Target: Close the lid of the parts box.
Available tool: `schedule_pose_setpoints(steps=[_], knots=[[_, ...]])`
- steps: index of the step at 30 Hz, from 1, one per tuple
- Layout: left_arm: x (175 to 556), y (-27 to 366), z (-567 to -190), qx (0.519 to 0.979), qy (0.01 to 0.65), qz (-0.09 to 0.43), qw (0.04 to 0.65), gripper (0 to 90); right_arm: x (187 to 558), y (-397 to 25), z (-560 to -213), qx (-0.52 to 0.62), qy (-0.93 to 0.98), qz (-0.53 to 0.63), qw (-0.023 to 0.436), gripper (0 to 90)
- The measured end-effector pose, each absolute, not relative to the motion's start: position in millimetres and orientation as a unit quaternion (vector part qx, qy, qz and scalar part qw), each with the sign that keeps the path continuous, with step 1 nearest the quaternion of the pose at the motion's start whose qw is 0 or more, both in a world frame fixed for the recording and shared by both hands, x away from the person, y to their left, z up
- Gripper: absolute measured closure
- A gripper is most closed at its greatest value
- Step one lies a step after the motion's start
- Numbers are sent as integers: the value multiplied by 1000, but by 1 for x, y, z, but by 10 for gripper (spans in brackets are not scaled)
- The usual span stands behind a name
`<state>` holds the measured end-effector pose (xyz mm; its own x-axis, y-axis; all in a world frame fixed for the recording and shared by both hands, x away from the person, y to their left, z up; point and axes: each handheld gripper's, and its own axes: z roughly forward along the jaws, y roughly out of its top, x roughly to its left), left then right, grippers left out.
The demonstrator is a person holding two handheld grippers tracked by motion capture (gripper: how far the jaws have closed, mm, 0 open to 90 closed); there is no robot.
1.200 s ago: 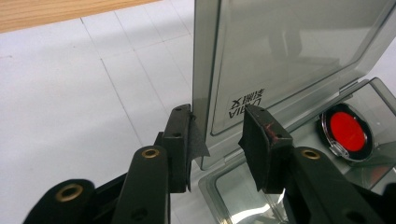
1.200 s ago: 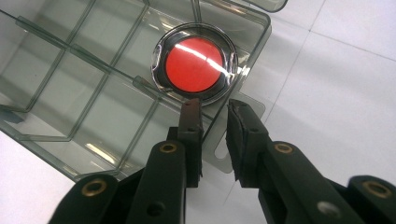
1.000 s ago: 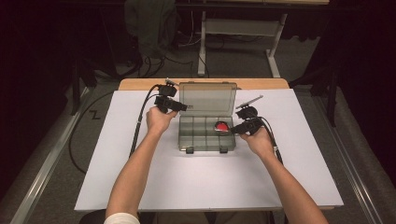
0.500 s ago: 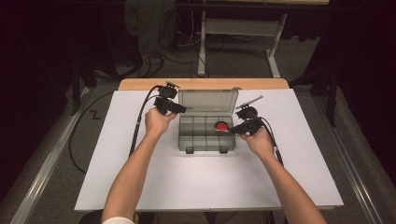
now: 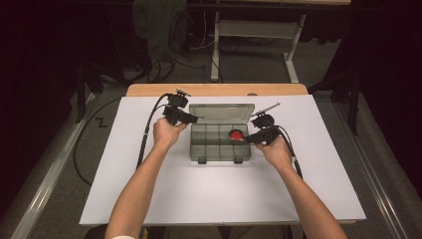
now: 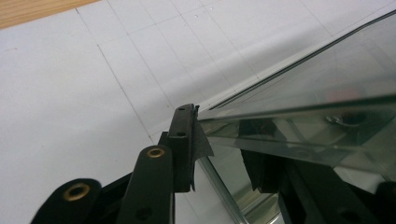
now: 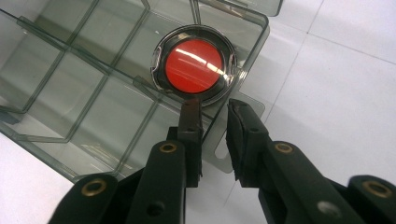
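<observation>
A smoky clear compartment box (image 5: 219,158) stands on the white mat, its lid (image 5: 221,113) swung up and back. A red disc in a round clear case (image 5: 236,135) lies in the far right compartment. My left gripper (image 5: 191,119) is at the lid's left corner. In the left gripper view its jaws (image 6: 219,140) are shut on the tilted lid (image 6: 317,88). My right gripper (image 5: 249,139) is at the box's right side. In the right gripper view its jaws (image 7: 215,109) pinch the box wall (image 7: 70,93) just below the red disc (image 7: 194,65).
The white mat (image 5: 219,199) covers the table, with a wooden strip (image 5: 214,89) along the far edge. The left gripper's cable (image 5: 147,134) trails down the left of the mat. A white table frame (image 5: 254,30) stands on the floor beyond.
The lid has tipped farther back and lower, and the left gripper has moved back with it. The right gripper has stayed at the box's right side.
</observation>
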<state>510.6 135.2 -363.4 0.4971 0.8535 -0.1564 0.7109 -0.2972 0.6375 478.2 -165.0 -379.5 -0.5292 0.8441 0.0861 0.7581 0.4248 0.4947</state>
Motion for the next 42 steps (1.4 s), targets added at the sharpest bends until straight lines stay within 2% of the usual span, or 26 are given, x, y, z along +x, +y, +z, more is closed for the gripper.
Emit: schedule_pose_setpoints(steps=[21, 25, 30, 32, 38, 42], knots=[[505, 140, -369, 793, 492, 99, 345, 670, 477, -169, -383, 464, 840, 265, 92, 767], [505, 140, -370, 794, 492, 98, 344, 670, 476, -169, -382, 458, 843, 268, 90, 725], [504, 141, -370, 795, 490, 98, 343, 668, 472, -172, -379, 449, 843, 280, 98, 716], [503, 141, -371, 795, 489, 100, 344, 667, 470, -174, -377, 448, 842, 285, 99, 733], [499, 142, -374, 797, 486, 99, 346, 666, 466, -185, -365, 436, 839, 308, 111, 900], [498, 142, -375, 799, 483, 98, 344, 664, 465, -190, -356, 428, 835, 327, 112, 900]])
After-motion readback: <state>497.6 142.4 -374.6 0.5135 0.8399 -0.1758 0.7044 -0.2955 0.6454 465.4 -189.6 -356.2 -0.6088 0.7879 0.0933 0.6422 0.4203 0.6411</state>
